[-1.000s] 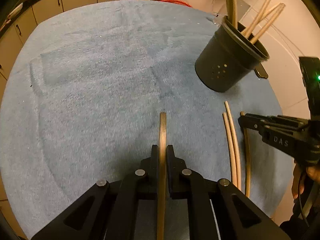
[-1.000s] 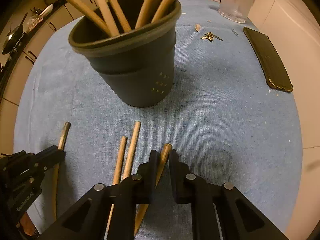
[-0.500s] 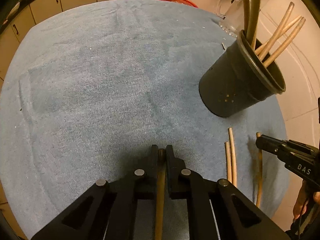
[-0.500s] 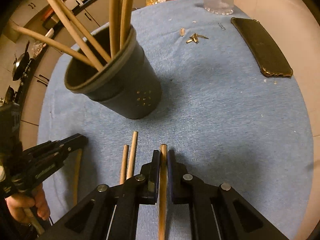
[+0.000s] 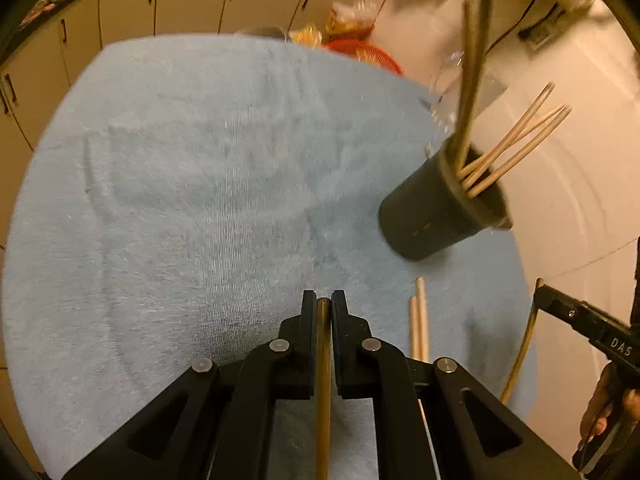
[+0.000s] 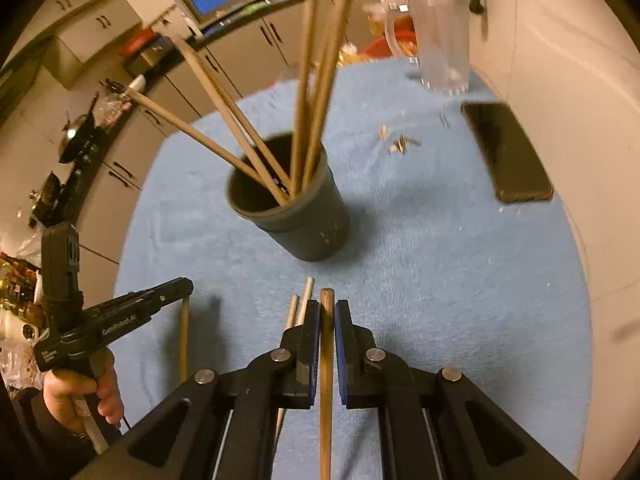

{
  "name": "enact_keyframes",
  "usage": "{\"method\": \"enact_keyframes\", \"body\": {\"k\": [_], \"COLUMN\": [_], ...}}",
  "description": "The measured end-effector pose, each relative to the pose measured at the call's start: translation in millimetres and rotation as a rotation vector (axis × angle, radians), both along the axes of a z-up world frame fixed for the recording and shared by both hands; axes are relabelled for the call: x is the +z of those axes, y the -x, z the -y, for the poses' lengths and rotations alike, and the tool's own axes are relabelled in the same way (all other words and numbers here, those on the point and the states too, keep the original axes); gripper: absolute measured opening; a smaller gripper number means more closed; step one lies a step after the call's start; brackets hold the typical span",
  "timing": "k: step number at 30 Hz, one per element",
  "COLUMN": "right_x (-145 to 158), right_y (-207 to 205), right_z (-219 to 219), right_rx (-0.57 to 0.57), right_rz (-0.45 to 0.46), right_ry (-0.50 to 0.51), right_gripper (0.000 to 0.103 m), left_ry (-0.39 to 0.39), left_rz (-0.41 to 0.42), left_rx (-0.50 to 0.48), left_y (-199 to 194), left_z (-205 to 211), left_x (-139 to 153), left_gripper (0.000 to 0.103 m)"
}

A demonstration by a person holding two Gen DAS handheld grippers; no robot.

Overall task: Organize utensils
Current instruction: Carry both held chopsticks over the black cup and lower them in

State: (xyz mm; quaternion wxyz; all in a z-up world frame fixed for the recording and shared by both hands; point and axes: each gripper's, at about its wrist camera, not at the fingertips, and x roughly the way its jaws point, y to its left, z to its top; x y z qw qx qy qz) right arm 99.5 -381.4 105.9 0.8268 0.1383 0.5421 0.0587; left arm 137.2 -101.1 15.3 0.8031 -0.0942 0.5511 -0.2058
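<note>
A black utensil cup [image 5: 436, 216] [image 6: 298, 216] stands on the blue cloth with several chopsticks in it. My left gripper [image 5: 323, 304] is shut on a dark chopstick [image 5: 322, 380], lifted above the cloth; it shows in the right wrist view [image 6: 184, 286] at left. My right gripper [image 6: 327, 308] is shut on a light wooden chopstick [image 6: 326, 360], also lifted; it shows in the left wrist view [image 5: 540, 292] at right. Two pale chopsticks [image 5: 418, 324] [image 6: 298, 310] lie side by side on the cloth between the grippers.
A black phone [image 6: 506, 152] lies at the right by the white wall. A clear pitcher [image 6: 438, 32] stands behind it. Small scraps [image 6: 400, 144] lie on the blue cloth [image 5: 180, 200]. Cabinets run along the back.
Both grippers have lifted up and back from the cloth, each carrying its chopstick. The cup now looks farther away in both views.
</note>
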Motion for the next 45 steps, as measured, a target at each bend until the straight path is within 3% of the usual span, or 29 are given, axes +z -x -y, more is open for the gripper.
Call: {"method": "enact_keyframes", "body": {"k": [9,22,37,45], "right_x": [40.5,73.1,115.7,139.9], "right_y": [12.0,20.8,26.0,26.2], "right_z": [2.2,4.8,7.6,9.7], "right_rx": [-0.001,0.009,0.023,0.025], "right_rz": [0.115,0.198,0.296,0.349], "right_ry": [-0.001,0.004,0.012,0.025], "right_gripper": [0.008,0.008,0.008,0.008], "left_ry": [0.073,0.115,0.076,0.006], "left_rz": [0.132,0.208,0.312,0.361], "left_rx": [0.011,0.005,-0.016,-0.016], "left_y": [18.6,23.7,29.4,29.2], "left_z": [-4.6,8.8,16.3,22.8], "left_x": [65.0,95.8,142.9,160.9], "left_gripper": [0.007,0.007,0.007,0.007]}}
